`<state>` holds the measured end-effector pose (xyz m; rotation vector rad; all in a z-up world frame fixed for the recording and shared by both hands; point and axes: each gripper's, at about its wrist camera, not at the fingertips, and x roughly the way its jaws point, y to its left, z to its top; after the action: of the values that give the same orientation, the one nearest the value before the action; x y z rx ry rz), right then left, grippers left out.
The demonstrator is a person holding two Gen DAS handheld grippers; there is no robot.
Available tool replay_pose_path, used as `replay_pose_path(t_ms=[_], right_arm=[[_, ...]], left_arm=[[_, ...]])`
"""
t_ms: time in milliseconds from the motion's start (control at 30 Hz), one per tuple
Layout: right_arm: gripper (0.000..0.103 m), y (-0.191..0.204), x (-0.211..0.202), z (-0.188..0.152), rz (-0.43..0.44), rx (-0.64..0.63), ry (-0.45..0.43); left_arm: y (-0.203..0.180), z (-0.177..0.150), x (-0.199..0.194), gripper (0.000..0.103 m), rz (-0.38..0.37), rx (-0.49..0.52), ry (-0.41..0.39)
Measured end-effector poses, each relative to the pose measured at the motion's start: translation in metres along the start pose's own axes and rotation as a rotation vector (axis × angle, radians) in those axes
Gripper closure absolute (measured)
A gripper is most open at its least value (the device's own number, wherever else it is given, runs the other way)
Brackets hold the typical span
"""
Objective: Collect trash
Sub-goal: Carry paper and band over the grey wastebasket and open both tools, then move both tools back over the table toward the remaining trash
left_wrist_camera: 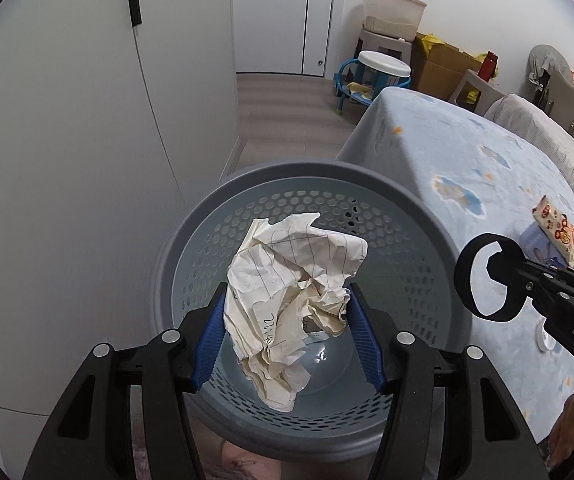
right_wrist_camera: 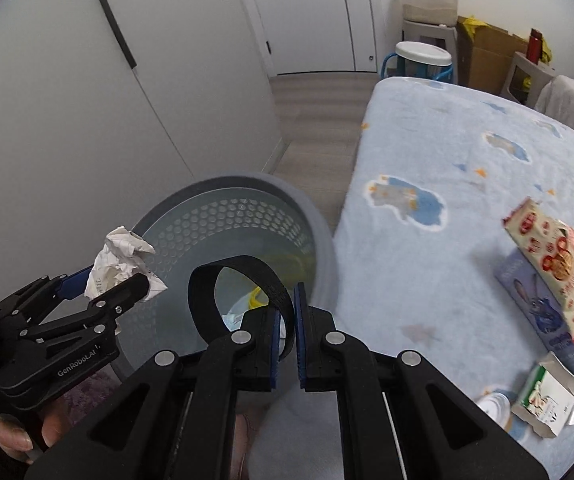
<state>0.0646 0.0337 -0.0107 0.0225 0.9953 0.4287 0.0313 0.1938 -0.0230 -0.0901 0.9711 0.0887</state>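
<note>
A crumpled sheet of lined paper (left_wrist_camera: 287, 280) hangs over the mouth of the grey perforated bin (left_wrist_camera: 287, 170), and my left gripper (left_wrist_camera: 287, 296) is shut on it with both blue pads pressing its sides. The right wrist view shows that same paper (right_wrist_camera: 127, 248) and left gripper (right_wrist_camera: 117, 276) at the bin's left rim. My right gripper (right_wrist_camera: 287, 308) is shut on a black ring-shaped band (right_wrist_camera: 255, 270), held by the right side of the bin (right_wrist_camera: 315, 220). In the left wrist view the band (left_wrist_camera: 465, 276) and right gripper (left_wrist_camera: 501, 274) sit just right of the rim.
Some yellow and white scraps (right_wrist_camera: 259, 300) lie in the bin. A bed with a blue blanket (right_wrist_camera: 447, 152) stands to the right, carrying a red-white carton (right_wrist_camera: 559, 256), a blue box (right_wrist_camera: 543, 308), a green-white carton (right_wrist_camera: 547, 396) and a round lid (right_wrist_camera: 495, 404). White wardrobe doors stand on the left.
</note>
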Motion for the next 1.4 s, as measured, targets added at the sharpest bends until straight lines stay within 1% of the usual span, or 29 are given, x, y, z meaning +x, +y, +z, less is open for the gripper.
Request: replay_pose_path(t_ms=[167,200,233,267,300,333,367,500,1400], right_arm=[[0.092,0.008,0.013,0.005,0.009,-0.025,0.014],[0.092,0.010,0.015,0.006,0.009,-0.030,0.015],[0.090,0.011,0.016,0.007,0.010,-0.034,0.014],[0.080,0.013,0.016,0.007,0.014,-0.037,0.013],[0.073,0.014,0.016,0.008,0.011,-0.042,0.006],[0.056,0.015,0.015,0.007,0.008,-0.045,-0.003],[0.048,0.016,0.014,0.008,0.007,-0.048,-0.016],[0.048,0.019,0.012,0.008,0.004,-0.058,-0.023],[0.048,0.023,0.006,0.004,0.006,-0.057,-0.021]], left_arm=[[0.011,-0.001,0.010,0.045,-0.003,-0.028,0.017],[0.012,-0.001,0.010,0.044,-0.003,-0.033,0.017],[0.014,-0.001,0.011,0.041,0.000,-0.038,0.018],[0.016,-0.001,0.011,0.039,0.003,-0.046,0.020],[0.016,-0.001,0.011,0.034,0.005,-0.051,0.021],[0.017,-0.001,0.012,0.032,0.008,-0.057,0.021],[0.019,-0.001,0.012,0.032,0.014,-0.062,0.018],[0.021,0.000,0.011,0.031,0.035,-0.064,0.013],[0.023,-0.002,0.000,0.031,0.044,-0.075,-0.028]])
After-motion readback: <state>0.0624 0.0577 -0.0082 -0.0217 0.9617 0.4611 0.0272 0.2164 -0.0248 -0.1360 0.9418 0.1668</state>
